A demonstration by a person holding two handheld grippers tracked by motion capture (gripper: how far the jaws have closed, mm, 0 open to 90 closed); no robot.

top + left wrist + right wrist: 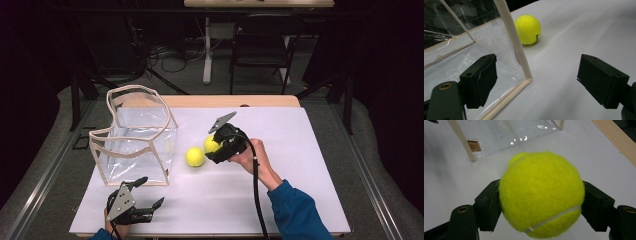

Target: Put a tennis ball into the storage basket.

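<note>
A clear plastic bag (135,135) with beige trim stands open-topped on the left of the white table (290,200). One yellow tennis ball (195,156) lies on the table just right of the bag. My right gripper (214,147) is shut on a second tennis ball (210,144) beside it; in the right gripper view this ball (541,195) sits between both black pads (489,205). My left gripper (150,192) is open near the front left edge. In the left gripper view its jaws straddle the bag's bottom corner (526,75), and the loose ball (527,29) lies beyond.
The table's wooden back edge (225,101) runs behind the white sheet. A chair (260,45) and a table leg (207,50) stand on the floor beyond. A small brown tag (474,145) shows on the bag's trim.
</note>
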